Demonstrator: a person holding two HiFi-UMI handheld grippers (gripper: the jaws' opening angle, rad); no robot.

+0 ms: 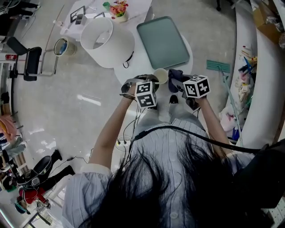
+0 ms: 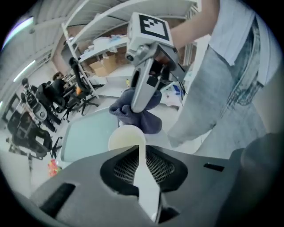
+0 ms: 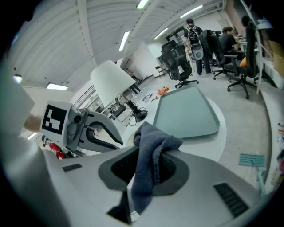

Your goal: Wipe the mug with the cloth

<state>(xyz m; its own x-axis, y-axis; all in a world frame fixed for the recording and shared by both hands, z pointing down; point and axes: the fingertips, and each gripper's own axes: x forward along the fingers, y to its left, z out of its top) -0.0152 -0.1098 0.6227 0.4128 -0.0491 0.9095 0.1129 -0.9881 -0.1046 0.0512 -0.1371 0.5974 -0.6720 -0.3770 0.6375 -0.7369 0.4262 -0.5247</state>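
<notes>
The mug point(image 2: 125, 138) is a small, smooth, glossy cream cup with a round open mouth and a pale yellowish inside. The left gripper point(image 2: 143, 153) has its jaws closed on the mug. A white strip of the mug runs down the narrow slot between the two dark, mesh-textured pads. In the head view the mug is at the 6 o'clock edge of the round white table point(image 1: 143, 67), right in front of the person.

The cloth point(image 3: 153, 137) is soft, napped, dark blue-grey fabric. It is bunched at the top and hangs in a loose fold. The right gripper point(image 3: 151, 153) is clamped on it, with the fabric pinched between the jaws and trailing below them. From the mug the cloth lies at 3 o'clock, just beside the rim. No view shows whether the two touch.

At 12 o'clock from the mug, a flat pale teal tray point(image 1: 163, 42) with rounded corners and a raised rim lies on the table. At 10 o'clock a large white lamp shade point(image 1: 107, 42), shaped like a drum, lies tipped on its side with its open end showing. Beyond it, at 11 o'clock, is a small pot of pink and orange flowers point(image 1: 119, 10).

A roll of tape point(image 1: 62, 46) lies on the glossy grey floor at 9 o'clock. Black office chairs point(image 3: 179, 62) stand well apart in the background.
</notes>
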